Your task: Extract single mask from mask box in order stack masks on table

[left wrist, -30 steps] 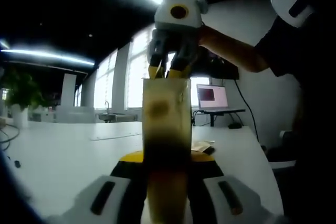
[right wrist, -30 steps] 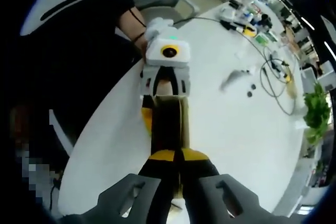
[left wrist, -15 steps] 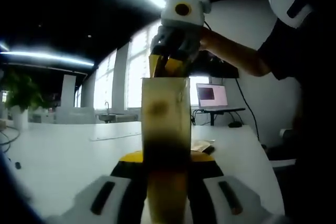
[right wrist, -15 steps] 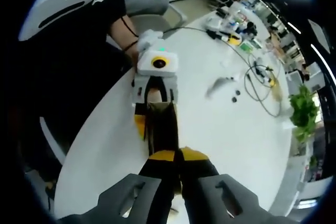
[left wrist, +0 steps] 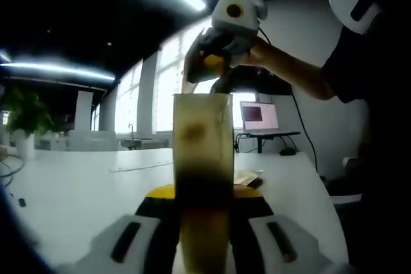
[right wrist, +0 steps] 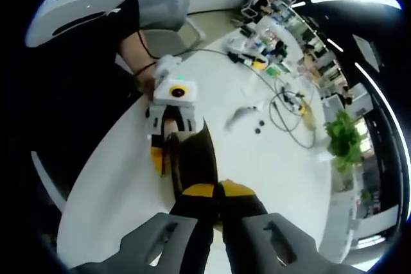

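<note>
The tall tan cardboard mask box [left wrist: 203, 158] is clamped upright between the closed yellow-tipped jaws of the left gripper [left wrist: 204, 200], above the white round table [left wrist: 77, 190]. In the right gripper view the dark box [right wrist: 191, 158] is seen from above. The right gripper [right wrist: 215, 192] is pinched shut; a pale strip [left wrist: 188, 81] hangs at its tips over the box mouth, judged to be a mask, though not certain. Risks: several masks dragged out together, or the pinched one slipped if pulled askew.

Laptop [left wrist: 259, 119], plant [right wrist: 343, 139], cables [right wrist: 287, 104], perhaps tools, on white table [right wrist: 282, 158].
</note>
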`<state>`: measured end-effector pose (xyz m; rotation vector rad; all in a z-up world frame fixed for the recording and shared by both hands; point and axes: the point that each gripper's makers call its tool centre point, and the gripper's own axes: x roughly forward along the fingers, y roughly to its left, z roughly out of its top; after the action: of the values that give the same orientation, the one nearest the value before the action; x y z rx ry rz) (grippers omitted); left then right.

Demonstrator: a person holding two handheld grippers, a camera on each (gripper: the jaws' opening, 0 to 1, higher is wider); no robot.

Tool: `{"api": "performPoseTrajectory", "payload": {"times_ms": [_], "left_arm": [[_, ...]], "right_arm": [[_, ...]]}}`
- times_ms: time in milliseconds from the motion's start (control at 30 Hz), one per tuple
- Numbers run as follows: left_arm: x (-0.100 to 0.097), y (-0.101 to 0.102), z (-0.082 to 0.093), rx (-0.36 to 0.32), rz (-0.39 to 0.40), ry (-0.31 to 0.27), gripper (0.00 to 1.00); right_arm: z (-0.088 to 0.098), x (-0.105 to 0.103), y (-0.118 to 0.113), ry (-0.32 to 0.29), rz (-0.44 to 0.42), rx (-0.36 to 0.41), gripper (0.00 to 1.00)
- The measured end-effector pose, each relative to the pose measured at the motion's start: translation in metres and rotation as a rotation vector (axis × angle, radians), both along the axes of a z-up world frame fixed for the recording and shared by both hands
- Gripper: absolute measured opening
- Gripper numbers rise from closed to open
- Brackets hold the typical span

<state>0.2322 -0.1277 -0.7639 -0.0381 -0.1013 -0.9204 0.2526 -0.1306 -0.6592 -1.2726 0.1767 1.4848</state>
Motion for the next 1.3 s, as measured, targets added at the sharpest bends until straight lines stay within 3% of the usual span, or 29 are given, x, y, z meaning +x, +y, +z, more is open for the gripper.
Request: {"api": "performPoseTrajectory", "payload": {"times_ms": [200, 467, 833, 1067, 1300], "left_arm": [[0.0, -0.002, 0.0, 0.006, -0.001, -0.001, 0.31], [0.0, -0.003, -0.001, 0.011, -0.001, 0.001, 0.31], [0.0, -0.003, -0.001, 0.014, 0.0, 0.001, 0.31], [0.0, -0.003, -0.002, 0.016, 0.002, 0.004, 0.31], [0.0, -0.002, -0.002, 0.017, 0.003, 0.004, 0.31]], "right_arm": [[0.008, 0.0, -0.002, -0.006, -0.034, 0.077, 0.0], [0.032, 0.003, -0.003, -0.077, -0.07, 0.198, 0.0], [0.052, 0.007, -0.009, -0.136, -0.092, 0.283, 0.0], [0.086, 0.012, -0.017, -0.215, -0.127, 0.398, 0.0], [0.107, 0.013, -0.029, -0.258, -0.16, 0.472, 0.0]]}}
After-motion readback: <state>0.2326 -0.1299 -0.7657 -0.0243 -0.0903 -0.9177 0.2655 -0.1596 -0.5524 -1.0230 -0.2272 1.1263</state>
